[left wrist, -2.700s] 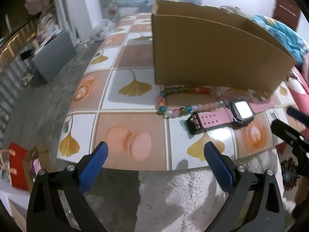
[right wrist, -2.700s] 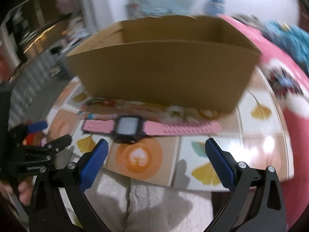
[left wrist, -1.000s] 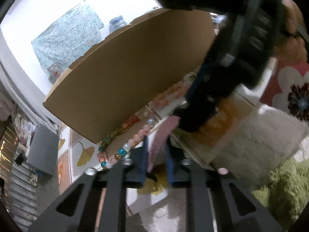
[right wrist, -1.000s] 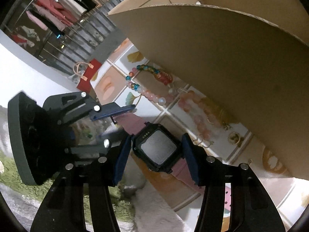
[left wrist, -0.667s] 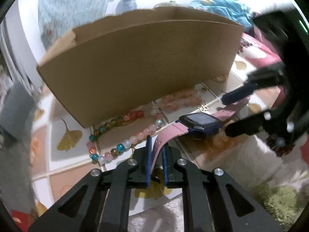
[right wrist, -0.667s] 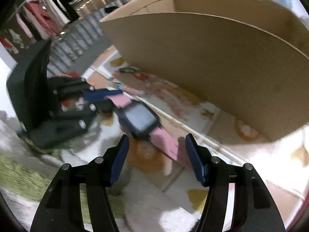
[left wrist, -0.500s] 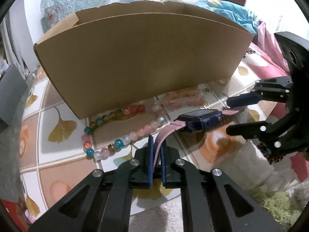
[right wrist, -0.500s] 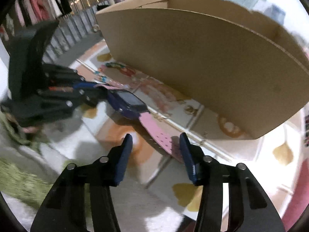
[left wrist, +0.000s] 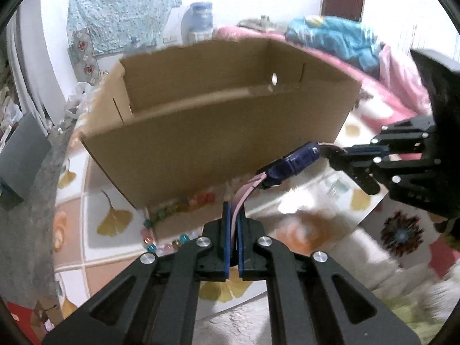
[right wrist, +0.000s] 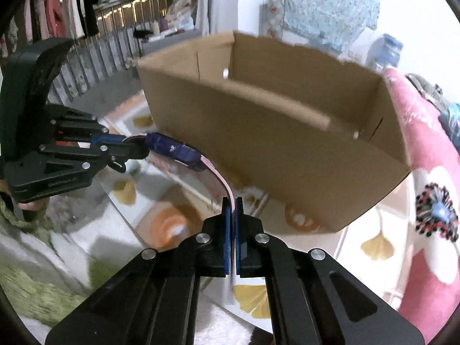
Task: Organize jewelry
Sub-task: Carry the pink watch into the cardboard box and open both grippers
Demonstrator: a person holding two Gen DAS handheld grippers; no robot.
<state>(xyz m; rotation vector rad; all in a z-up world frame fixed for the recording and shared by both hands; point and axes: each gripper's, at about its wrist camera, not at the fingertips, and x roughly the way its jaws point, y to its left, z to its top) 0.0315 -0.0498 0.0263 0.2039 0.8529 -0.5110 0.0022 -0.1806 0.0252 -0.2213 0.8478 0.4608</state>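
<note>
A pink-strapped watch (left wrist: pixel 290 164) with a dark blue case hangs in the air before a brown cardboard box (left wrist: pixel 218 132), strung between both grippers. My left gripper (left wrist: pixel 233 210) is shut on one pink strap end. My right gripper (right wrist: pixel 232 204) has its jaws closing tight on the other strap end (right wrist: pixel 221 182), pads pressing it. In the right wrist view the watch (right wrist: pixel 172 151) runs left to the left gripper (right wrist: pixel 138 147). In the left wrist view the right gripper (left wrist: pixel 333 155) comes in from the right. A multicoloured bead bracelet (left wrist: pixel 198 199) lies on the table below the box.
The tiled table (left wrist: pixel 95 178) with ginkgo and latte prints carries the open-topped box (right wrist: pixel 273 132). A white fluffy rug (left wrist: pixel 359 256) lies at its near edge, a pink flowered blanket (right wrist: pixel 434 207) to the right. A grey bin (left wrist: pixel 20 149) stands on the floor at left.
The right gripper has shut on the strap, which half a second ago lay between its open pads. Both grippers rose, lifting the watch off the table; the box's inside now shows.
</note>
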